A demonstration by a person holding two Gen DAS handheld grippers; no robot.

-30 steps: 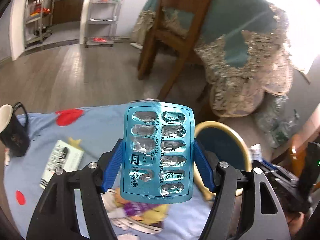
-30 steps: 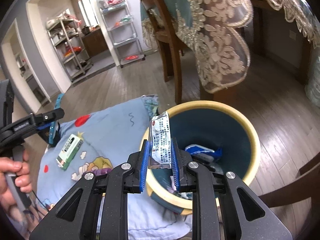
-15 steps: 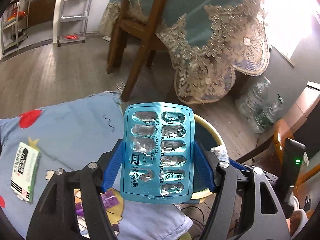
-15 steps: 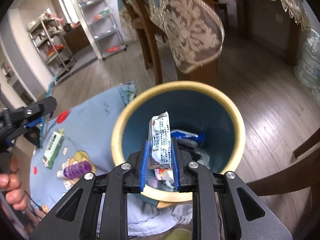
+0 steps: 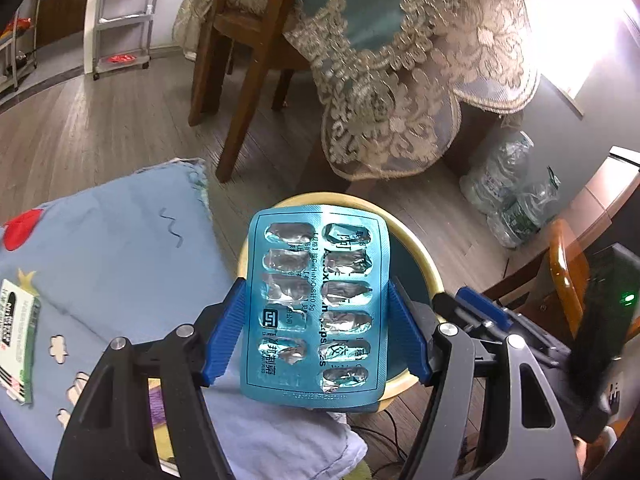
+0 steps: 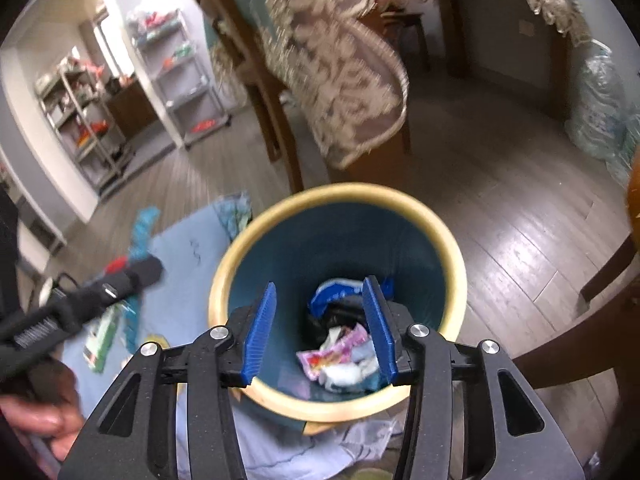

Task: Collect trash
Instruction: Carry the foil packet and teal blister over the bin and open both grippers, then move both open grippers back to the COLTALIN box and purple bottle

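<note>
An empty teal blister pack stands upright between the blue pads of my left gripper, which is shut on its two long edges. It hangs just over the near rim of the yellow-rimmed blue bin. In the right wrist view my right gripper hovers over the mouth of the bin. Its jaws are opening and nothing is between them. Wrappers lie at the bottom of the bin, among them a pink one and a blue one.
A green-and-white box lies on the light blue cartoon cloth left of the bin. Behind stand a wooden chair, a table with a lace cloth and bagged plastic bottles. A hand holds the left gripper.
The right gripper let go of the silver sachet, and its jaws have spread over the bin. The left gripper carried the blister pack rightward to the bin's rim.
</note>
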